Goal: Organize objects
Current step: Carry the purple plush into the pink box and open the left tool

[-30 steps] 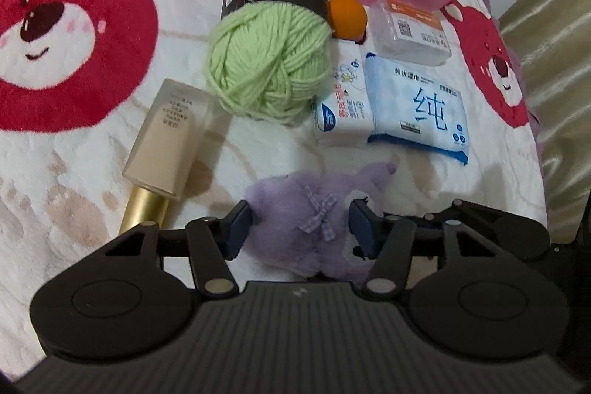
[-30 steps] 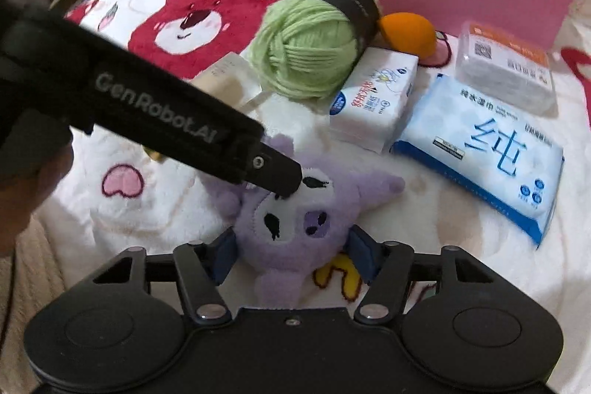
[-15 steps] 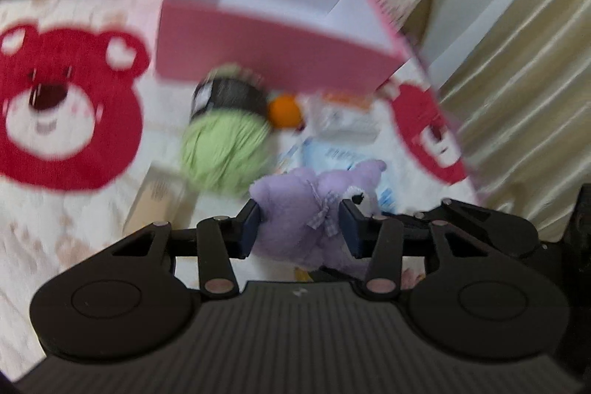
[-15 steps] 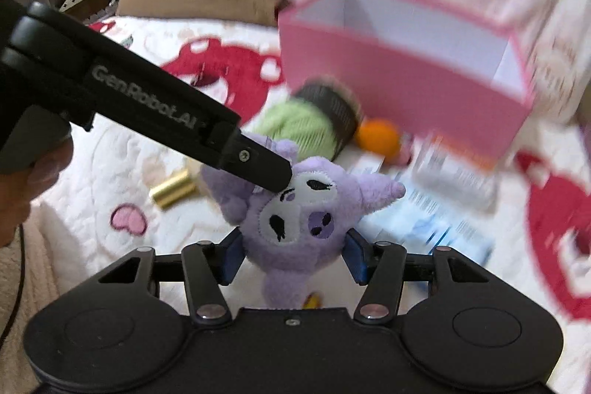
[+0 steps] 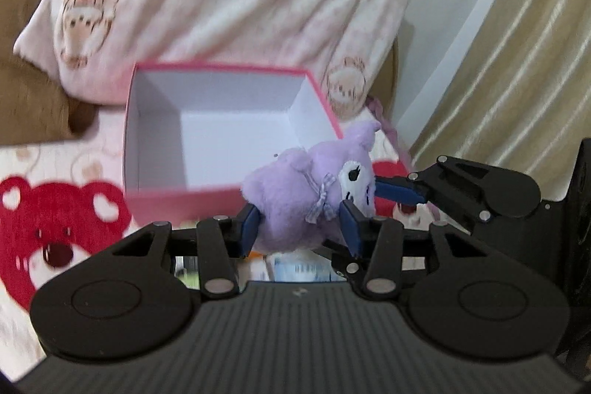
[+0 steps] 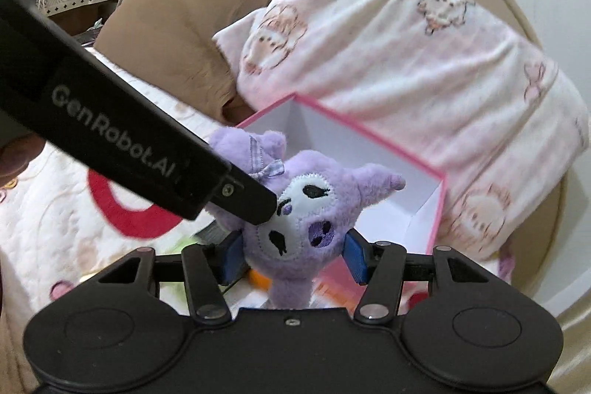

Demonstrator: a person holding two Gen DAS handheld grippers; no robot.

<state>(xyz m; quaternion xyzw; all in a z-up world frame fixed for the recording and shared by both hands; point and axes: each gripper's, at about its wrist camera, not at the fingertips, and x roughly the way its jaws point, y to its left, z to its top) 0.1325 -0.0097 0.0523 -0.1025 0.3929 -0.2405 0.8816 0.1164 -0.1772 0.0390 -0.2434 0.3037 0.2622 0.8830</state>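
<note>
One purple plush toy point(image 6: 295, 228), two tools clamping it, one pink box point(image 5: 177, 202)

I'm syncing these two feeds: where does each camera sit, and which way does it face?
Left wrist: on the left gripper, looking forward and down over the purple plush into the pink box; right gripper at right.
Right wrist: on the right gripper, facing plush, box and pillow; left gripper crosses diagonally.
Shared: plush, box, pillow.
</note>
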